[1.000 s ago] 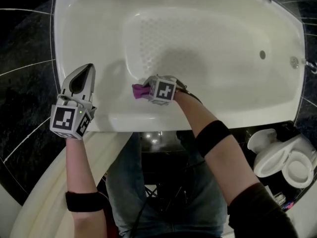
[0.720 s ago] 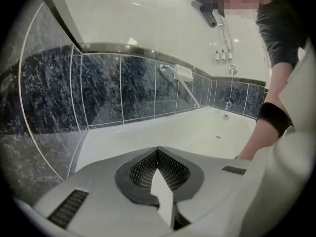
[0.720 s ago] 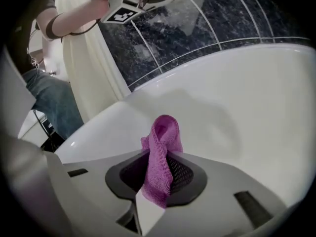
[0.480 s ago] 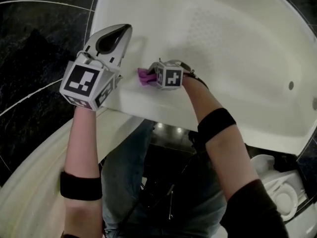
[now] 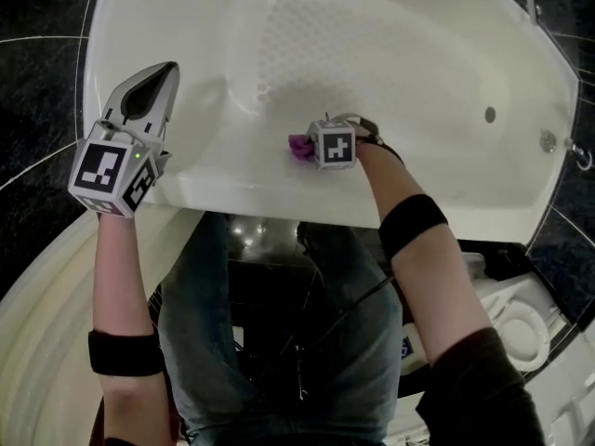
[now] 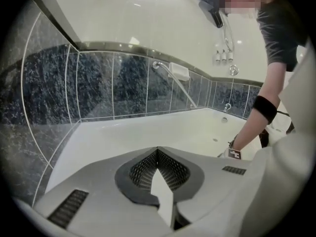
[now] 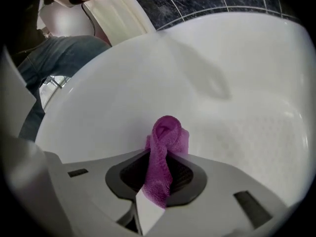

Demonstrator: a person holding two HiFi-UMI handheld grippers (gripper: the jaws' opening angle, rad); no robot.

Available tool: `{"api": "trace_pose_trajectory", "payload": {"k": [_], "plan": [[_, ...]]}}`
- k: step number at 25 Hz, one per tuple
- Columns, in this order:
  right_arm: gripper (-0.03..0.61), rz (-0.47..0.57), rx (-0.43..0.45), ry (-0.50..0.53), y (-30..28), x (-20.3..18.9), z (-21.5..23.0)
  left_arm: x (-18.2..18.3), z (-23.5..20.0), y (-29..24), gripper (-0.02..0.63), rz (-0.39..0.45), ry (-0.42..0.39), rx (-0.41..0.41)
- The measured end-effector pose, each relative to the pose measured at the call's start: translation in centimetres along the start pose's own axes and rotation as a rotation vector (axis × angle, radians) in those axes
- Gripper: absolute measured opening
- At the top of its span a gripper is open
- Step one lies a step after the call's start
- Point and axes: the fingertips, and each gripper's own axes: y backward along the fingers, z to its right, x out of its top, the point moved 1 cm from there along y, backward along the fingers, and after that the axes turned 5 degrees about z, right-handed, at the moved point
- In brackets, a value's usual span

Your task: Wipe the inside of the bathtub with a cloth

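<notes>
A white corner bathtub (image 5: 437,72) fills the head view. My right gripper (image 5: 307,147) is shut on a bunched purple cloth (image 5: 299,147), pressed low on the near inside wall of the tub (image 7: 148,98). In the right gripper view the purple cloth (image 7: 164,152) stands folded between the jaws, its tip against the white wall. My left gripper (image 5: 149,86) rests over the tub's left rim, its jaws closed together with nothing in them. In the left gripper view my left gripper (image 6: 158,167) points along the tub toward the right forearm (image 6: 254,125).
Dark marbled tiles (image 5: 37,63) surround the tub. The drain (image 5: 490,114) and overflow fitting (image 5: 548,141) sit at the right end, with a shower hose (image 6: 177,85) on the back wall. A white toilet (image 5: 521,333) stands at lower right. A cream curtain (image 5: 37,342) hangs at lower left.
The head view has swung about. My right gripper and the cloth have slid right along the near inside wall. The left gripper stays at the left rim.
</notes>
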Motion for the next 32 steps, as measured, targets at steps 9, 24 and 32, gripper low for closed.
{"api": "trace_pose_trajectory", "payload": {"k": [9,24,32], "plan": [[0.101,-0.159,0.017,-0.204,4.9,-14.9,-7.2,2.3,6.7,-2.3,-0.002,-0.034,-0.037,-0.057],[0.110,0.353,-0.225,-0.154,2.2,6.7,7.2,2.1,0.5,-1.3,-0.002,-0.007,-0.094,-0.038],[0.110,0.390,-0.190,-0.009,-5.7,18.6,14.7,-0.6,-6.1,0.1,-0.002,0.027,-0.125,-0.010]]}}
